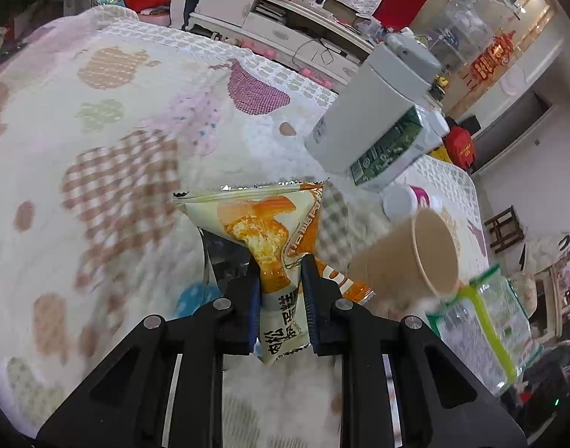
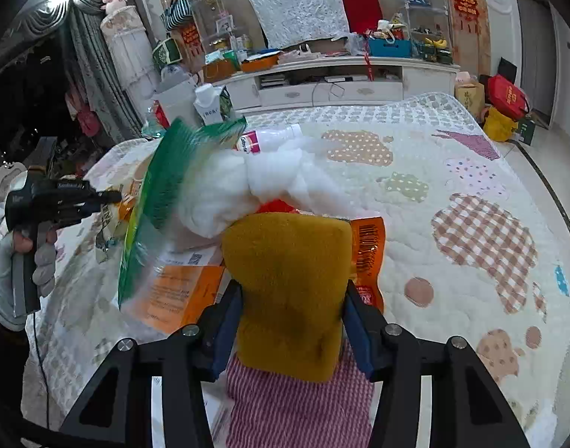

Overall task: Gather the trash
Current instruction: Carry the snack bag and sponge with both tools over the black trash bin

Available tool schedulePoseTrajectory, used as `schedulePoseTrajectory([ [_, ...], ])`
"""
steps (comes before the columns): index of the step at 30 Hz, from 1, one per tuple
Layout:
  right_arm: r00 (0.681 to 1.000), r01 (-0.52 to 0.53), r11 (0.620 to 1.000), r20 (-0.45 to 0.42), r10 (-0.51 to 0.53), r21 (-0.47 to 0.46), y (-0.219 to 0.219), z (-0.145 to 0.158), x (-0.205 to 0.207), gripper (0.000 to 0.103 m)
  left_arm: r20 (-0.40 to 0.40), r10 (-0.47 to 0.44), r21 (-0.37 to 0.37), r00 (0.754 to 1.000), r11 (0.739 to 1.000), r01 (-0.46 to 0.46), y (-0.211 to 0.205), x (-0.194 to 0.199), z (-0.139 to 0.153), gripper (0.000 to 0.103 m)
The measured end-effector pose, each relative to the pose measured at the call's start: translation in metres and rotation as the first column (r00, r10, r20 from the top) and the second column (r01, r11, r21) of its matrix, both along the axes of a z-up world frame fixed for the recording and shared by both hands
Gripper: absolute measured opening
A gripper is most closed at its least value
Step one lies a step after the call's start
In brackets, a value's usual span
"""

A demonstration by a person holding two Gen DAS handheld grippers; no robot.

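Observation:
In the left wrist view my left gripper [image 1: 280, 272] is shut on a cream and orange snack wrapper [image 1: 270, 224], which stands up between the pads above the quilt. A paper cup [image 1: 415, 257] lies tipped on its side just to the right, beside a clear and green plastic bag [image 1: 482, 321]. In the right wrist view my right gripper [image 2: 293, 295] is shut on a mustard-yellow sponge [image 2: 288, 280], over a red and white striped cloth [image 2: 296, 403]. Ahead of it lie a white wad of padding [image 2: 255, 186], an orange wrapper [image 2: 367, 250] and a blurred green bag [image 2: 165, 194].
A patchwork quilt [image 1: 109, 156] covers the bed. A grey lidded bin [image 1: 370, 112], a green carton [image 1: 393, 145] and a white bottle [image 1: 411, 201] stand or lie at its far side. A gloved hand [image 2: 42, 261] holds the left gripper [image 2: 117, 197]. A cluttered white cabinet [image 2: 322, 86] lines the wall.

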State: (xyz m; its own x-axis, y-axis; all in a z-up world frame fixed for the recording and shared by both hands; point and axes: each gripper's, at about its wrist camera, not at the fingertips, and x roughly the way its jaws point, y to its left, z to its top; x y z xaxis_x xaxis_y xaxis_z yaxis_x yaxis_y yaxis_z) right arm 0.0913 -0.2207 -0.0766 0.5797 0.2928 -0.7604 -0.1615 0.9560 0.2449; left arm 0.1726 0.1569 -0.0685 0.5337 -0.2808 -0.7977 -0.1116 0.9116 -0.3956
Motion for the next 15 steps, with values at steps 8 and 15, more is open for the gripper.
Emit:
schedulePoseTrajectory([
  [8, 0.999, 0.037, 0.999, 0.005, -0.037, 0.005, -0.030, 0.020, -0.032, 0.050, 0.040, -0.040, 0.049, 0.998, 0.998, 0.038, 0.004, -0.072, 0.028, 0.018],
  [15, 0.997, 0.077, 0.997, 0.019, -0.077, 0.021, -0.051, 0.031, -0.054, 0.050, 0.089, -0.136, 0.079, 0.987, 0.988, 0.129, -0.032, -0.120, 0.053, 0.018],
])
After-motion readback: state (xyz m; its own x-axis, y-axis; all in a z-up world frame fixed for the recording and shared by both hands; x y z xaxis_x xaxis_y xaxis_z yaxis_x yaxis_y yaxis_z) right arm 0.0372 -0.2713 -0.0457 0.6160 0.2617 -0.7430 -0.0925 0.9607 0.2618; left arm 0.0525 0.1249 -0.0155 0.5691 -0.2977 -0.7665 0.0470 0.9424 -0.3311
